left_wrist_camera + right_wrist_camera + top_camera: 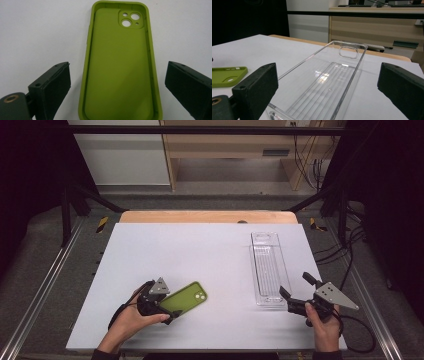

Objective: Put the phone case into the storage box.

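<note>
A white table (200, 255) carries two things. From its middle, a green phone case (184, 298) lies toward seven o'clock, hollow side up, its camera cut-outs at the end farther from the person. A clear plastic tray (267, 267) lies toward three o'clock, long and narrow, running away from the person.

The left gripper (167, 312) sits at the case's near end, held by the left hand (131, 319). In the left gripper view its jaws stand wide apart — one on each side of the case (120, 70), neither touching it.

The right gripper (286, 296) is at five o'clock from the table's middle, held by the right hand (324, 326), its tips just at the tray's near end. In the right gripper view the jaws are spread wide, with the tray (329, 82) running away between them — no contact shows. The green case (227, 75) shows at nine o'clock there, flat on the table.
</note>
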A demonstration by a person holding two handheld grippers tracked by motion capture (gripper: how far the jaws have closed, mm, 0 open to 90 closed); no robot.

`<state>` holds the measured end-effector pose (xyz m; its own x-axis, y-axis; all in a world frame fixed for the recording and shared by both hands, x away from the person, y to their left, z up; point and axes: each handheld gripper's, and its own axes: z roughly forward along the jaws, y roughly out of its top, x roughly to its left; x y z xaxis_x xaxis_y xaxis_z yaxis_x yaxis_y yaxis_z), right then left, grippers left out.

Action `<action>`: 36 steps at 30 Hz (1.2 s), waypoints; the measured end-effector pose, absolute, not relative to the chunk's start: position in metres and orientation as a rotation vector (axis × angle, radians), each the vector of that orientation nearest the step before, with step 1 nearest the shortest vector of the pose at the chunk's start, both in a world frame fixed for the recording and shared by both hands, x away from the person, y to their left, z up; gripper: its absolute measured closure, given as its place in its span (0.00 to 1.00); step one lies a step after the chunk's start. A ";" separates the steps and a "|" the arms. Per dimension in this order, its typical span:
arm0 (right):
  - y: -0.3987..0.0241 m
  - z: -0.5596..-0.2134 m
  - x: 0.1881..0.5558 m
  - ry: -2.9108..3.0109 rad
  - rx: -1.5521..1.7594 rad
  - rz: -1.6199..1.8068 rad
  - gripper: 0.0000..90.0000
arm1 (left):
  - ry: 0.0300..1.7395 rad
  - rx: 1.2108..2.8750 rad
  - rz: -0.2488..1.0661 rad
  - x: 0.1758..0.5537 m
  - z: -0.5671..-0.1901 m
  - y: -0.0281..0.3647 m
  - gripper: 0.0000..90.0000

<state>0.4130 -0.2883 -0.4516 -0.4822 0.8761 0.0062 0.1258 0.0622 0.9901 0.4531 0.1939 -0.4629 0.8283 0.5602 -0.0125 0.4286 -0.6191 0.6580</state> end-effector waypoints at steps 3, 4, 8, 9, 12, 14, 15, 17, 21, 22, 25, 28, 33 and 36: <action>-0.287 -0.452 0.413 1.707 1.004 1.469 0.04 | 0.721 2.346 0.230 0.454 -0.468 0.194 0.06; -0.287 -0.452 0.413 1.707 1.004 1.469 0.04 | 0.721 2.346 0.230 0.454 -0.468 0.194 0.06; -0.286 -0.452 0.413 1.706 1.003 1.471 0.04 | 0.727 2.345 0.224 0.454 -0.471 0.195 0.07; -0.286 -0.452 0.413 1.706 1.003 1.471 0.04 | 0.727 2.344 0.222 0.454 -0.472 0.195 0.07; -0.286 -0.451 0.412 1.701 1.006 1.479 0.04 | 0.732 2.352 0.223 0.453 -0.475 0.196 0.07; -0.286 -0.452 0.413 1.706 1.003 1.476 0.04 | 0.734 2.361 0.222 0.452 -0.477 0.198 0.07; -0.286 -0.452 0.413 1.706 1.003 1.476 0.04 | 0.734 2.361 0.222 0.452 -0.477 0.198 0.07; -0.286 -0.452 0.412 1.703 1.008 1.479 0.04 | 0.729 2.357 0.222 0.451 -0.479 0.199 0.07; -0.288 -0.452 0.413 1.699 1.011 1.476 0.04 | 0.722 2.366 0.243 0.450 -0.480 0.197 0.08; -0.288 -0.452 0.414 1.706 1.011 1.472 0.04 | 0.724 2.373 0.264 0.448 -0.479 0.196 0.09; -0.287 -0.453 0.414 1.712 1.016 1.461 0.04 | 0.739 2.349 0.275 0.446 -0.480 0.196 0.16; -0.286 -0.453 0.414 1.716 1.016 1.457 0.04 | 0.752 2.348 0.280 0.446 -0.479 0.195 0.17; -0.287 -0.452 0.413 1.706 1.014 1.463 0.04 | 0.761 2.336 0.295 0.448 -0.479 0.192 0.18; -0.287 -0.453 0.414 1.711 1.014 1.458 0.04 | 0.760 2.329 0.317 0.448 -0.479 0.190 0.18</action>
